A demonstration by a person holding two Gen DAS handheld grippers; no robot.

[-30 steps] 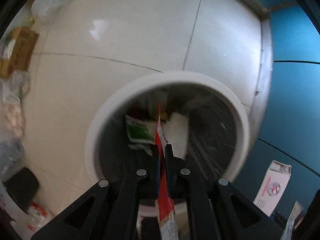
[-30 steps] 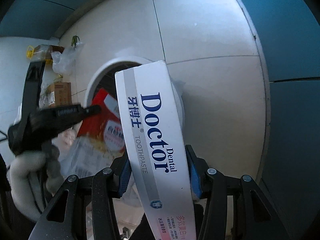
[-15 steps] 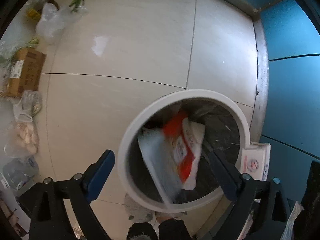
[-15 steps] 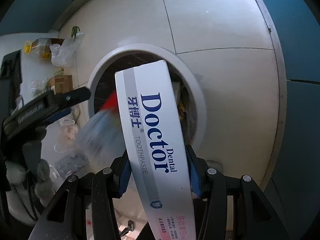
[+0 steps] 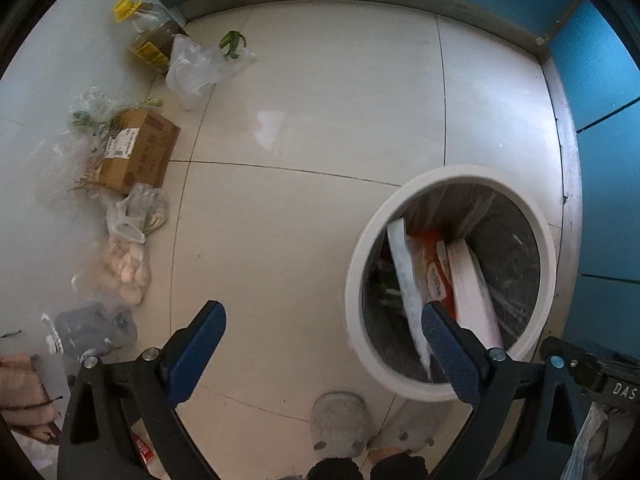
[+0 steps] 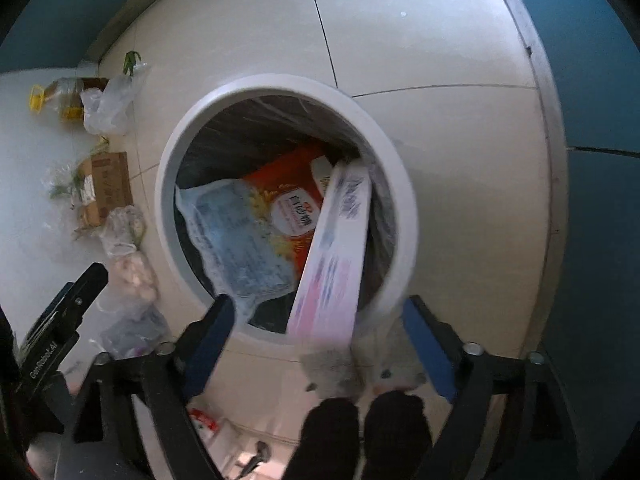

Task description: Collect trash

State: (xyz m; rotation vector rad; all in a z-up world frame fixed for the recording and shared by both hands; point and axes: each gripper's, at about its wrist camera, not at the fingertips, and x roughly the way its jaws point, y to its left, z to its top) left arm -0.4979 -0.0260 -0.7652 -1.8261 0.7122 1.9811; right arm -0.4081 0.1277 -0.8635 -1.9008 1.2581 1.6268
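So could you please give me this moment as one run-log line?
left gripper: open, empty | right gripper: just opened, empty | toothpaste box: dropping into bin | red packet: in bin

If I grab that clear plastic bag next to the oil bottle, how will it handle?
The clear plastic bag looks crumpled and thin, so it is probably floppy, light, and likely to slip or sag. It lies against the oil bottle, so tugging may nudge that.
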